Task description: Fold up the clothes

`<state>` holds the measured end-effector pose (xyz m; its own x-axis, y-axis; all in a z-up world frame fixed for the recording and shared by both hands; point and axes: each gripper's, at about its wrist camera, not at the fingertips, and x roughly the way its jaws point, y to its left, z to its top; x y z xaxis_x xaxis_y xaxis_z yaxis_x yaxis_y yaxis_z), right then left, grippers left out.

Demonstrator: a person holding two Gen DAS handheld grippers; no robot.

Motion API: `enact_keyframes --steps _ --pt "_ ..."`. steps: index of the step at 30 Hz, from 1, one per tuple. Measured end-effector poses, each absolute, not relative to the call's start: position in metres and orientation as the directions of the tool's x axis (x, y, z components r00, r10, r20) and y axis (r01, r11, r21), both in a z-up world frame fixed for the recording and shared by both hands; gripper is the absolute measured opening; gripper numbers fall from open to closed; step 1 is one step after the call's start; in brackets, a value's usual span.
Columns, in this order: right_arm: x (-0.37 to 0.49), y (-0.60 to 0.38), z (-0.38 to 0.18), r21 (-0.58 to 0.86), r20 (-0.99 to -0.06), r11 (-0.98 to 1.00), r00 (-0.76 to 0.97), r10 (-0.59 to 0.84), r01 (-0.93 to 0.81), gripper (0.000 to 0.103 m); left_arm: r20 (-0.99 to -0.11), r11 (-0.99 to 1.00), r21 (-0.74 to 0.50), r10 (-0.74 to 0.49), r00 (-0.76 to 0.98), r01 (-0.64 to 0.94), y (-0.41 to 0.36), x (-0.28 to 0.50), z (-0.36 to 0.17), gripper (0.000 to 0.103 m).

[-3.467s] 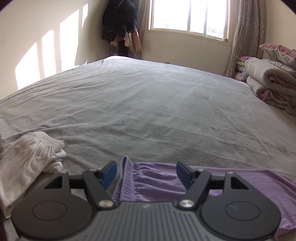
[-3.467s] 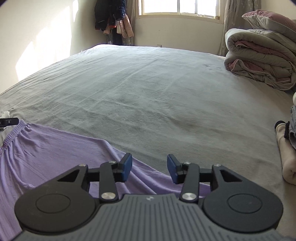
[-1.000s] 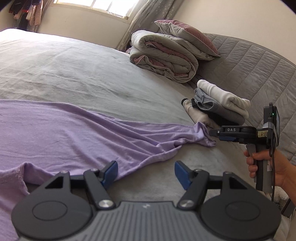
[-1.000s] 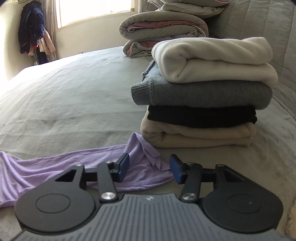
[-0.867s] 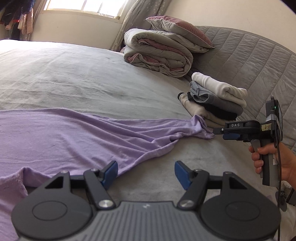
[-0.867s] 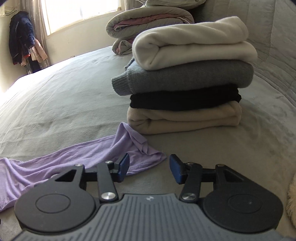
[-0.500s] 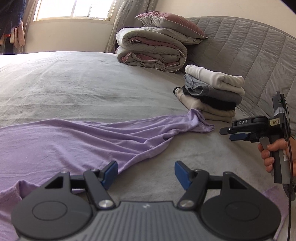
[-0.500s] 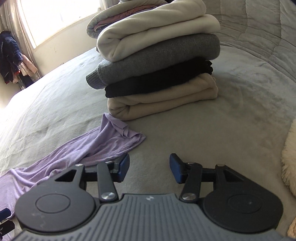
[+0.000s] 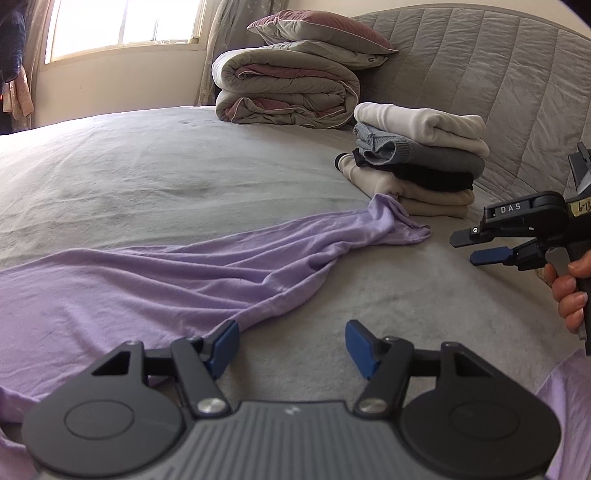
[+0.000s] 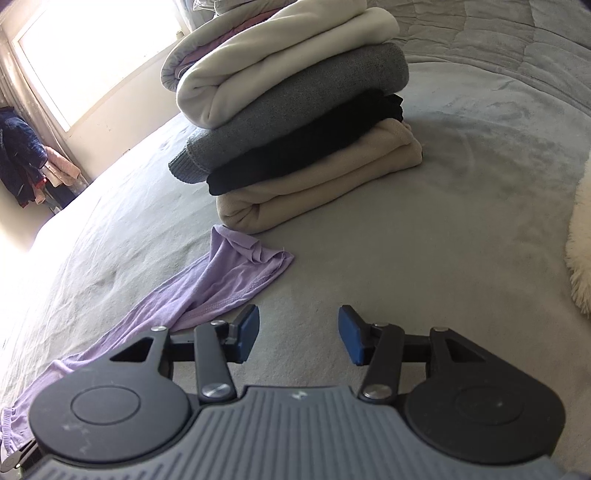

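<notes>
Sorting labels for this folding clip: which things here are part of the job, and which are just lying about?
Job: purple garment, left gripper, right gripper, folded stack.
Lying about: rolled duvet, pillow, hanging coats, white fluffy thing.

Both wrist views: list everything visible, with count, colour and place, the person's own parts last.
garment: one, lilac, spread unfolded on the bed, its sleeve end beside the stack.
stack: four folded items, cream, grey, black, beige from the top down, near the headboard.
duvet: one, grey and pink, folded at the bed's far side.
pillow: one, grey and mauve, on the duvet.
bed: one, grey cover.
headboard: one, grey, quilted.
window: one, bright, far wall.
hung clothes: dark and pink, in the corner.
fluffy thing: white, right edge, unclear.
left gripper: closing, nothing between its pads.
right gripper: open, empty.
hand: one, holding the right gripper.
</notes>
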<state>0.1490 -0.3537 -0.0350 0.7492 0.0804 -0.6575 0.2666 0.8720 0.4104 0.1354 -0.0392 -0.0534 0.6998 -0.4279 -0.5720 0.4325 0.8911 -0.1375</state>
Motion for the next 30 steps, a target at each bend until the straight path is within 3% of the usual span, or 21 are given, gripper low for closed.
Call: enact_keyframes --steps 7,10,13,15,17,24,30 --pt "0.164 -0.35 -0.049 0.485 -0.594 0.848 0.792 0.141 0.212 0.051 -0.586 0.885 -0.143 -0.436 0.683 0.442 -0.045 0.152 -0.054 0.043" --pt "0.172 -0.346 -0.053 0.484 -0.571 0.855 0.808 0.147 0.187 0.047 -0.589 0.887 -0.146 -0.434 0.682 0.439 -0.047 0.157 -0.055 0.04" --pt "0.179 -0.341 -0.056 0.466 -0.561 0.867 0.816 0.136 0.176 0.03 -0.591 0.889 -0.136 -0.428 0.684 0.438 -0.05 0.161 -0.055 0.038" --pt "0.18 -0.339 -0.057 0.432 -0.563 0.883 0.82 0.105 0.183 0.006 -0.592 0.89 -0.133 -0.424 0.685 0.436 -0.052 0.163 -0.053 0.036" --pt "0.179 -0.339 -0.057 0.404 -0.557 0.895 0.827 0.077 0.188 0.0 -0.587 0.889 -0.144 -0.43 0.686 0.435 -0.053 0.162 -0.049 0.035" --pt "0.165 -0.35 -0.035 0.343 -0.501 0.914 0.865 -0.019 0.219 0.0 -0.569 0.887 -0.127 -0.433 0.7 0.445 -0.057 0.158 -0.038 0.04" --pt "0.157 -0.362 -0.032 0.3 -0.511 0.918 0.856 -0.075 0.26 0.0 -0.588 0.886 -0.123 -0.428 0.686 0.448 -0.06 0.16 -0.045 0.04"
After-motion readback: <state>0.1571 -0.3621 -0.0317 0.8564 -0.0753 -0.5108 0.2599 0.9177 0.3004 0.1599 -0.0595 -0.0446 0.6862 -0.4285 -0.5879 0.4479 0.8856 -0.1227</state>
